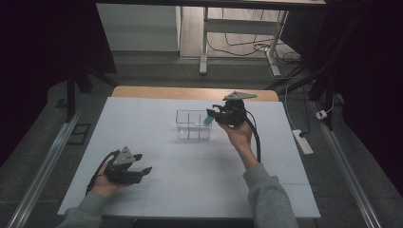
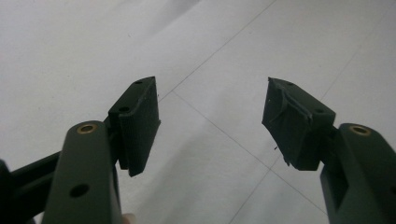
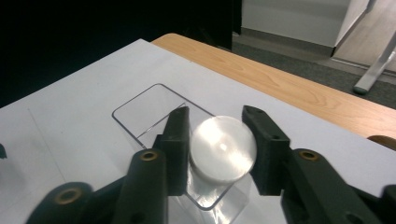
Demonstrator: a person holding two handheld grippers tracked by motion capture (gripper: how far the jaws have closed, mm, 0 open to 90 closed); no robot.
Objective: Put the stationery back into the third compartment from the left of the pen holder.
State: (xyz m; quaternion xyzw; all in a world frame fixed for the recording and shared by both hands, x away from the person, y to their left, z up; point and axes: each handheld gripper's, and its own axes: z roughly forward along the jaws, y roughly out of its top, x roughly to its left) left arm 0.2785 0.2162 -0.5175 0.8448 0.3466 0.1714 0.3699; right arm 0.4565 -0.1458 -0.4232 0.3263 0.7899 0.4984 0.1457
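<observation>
My right gripper (image 3: 217, 147) clamps a round white-capped object (image 3: 223, 148) above the clear divided box (image 1: 187, 124). Tilted, it could slip and miss its compartment. My left gripper (image 2: 211, 122) rests spread, empty.

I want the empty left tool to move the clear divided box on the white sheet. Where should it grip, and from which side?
Grip the clear box by its thin upright rim, best the near left wall, coming down from above with one jaw inside the compartment and one outside. The box looks too wide to span. The right tool holds a small round object over the right end, so the open left tool should probably stay left.
</observation>
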